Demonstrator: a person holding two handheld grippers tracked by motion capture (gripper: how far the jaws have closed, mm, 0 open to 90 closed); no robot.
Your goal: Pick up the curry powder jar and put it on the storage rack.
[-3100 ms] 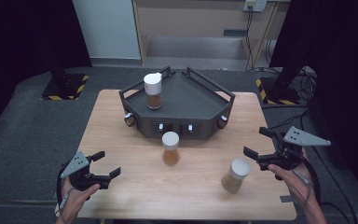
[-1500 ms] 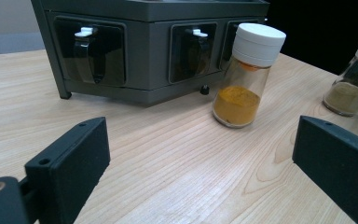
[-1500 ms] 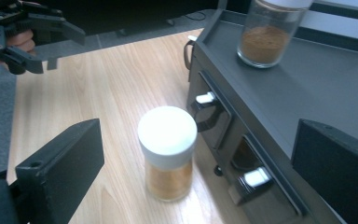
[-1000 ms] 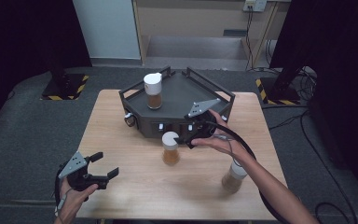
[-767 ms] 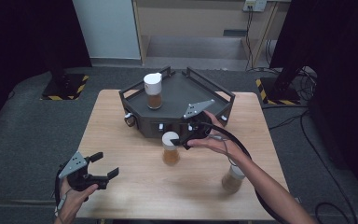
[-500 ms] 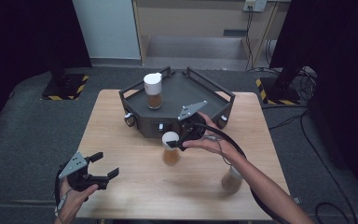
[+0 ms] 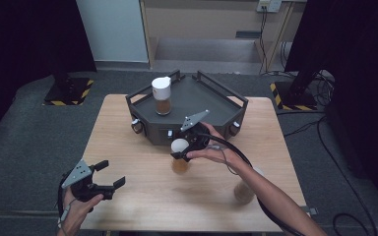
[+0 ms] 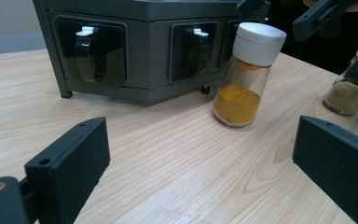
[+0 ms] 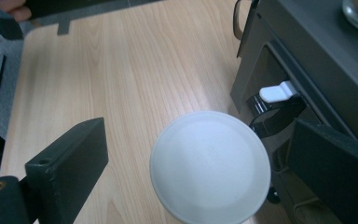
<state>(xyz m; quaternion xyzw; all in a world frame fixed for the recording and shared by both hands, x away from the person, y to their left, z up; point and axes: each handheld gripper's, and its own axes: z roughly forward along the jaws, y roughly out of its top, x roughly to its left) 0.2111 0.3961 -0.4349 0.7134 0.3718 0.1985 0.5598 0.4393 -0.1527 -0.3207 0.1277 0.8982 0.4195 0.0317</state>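
R arm stretched fwd from bottom right, forearm diagonal; R tool (image 7: pixel 183 149) angled down, jaws apart and just been closing a bit, not pressing on anything. L hand (image 7: pixel 76 201) low at near left, L tool (image 7: pixel 107 177) level, jaws wide apart, nothing between.

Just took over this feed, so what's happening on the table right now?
The right tool is over the white cap of the orange-spice jar standing in front of the dark tray. Its jaws straddle the cap, have just been closing, and do not press it yet. The left tool waits open near the table's front edge. Another jar stands on the tray.
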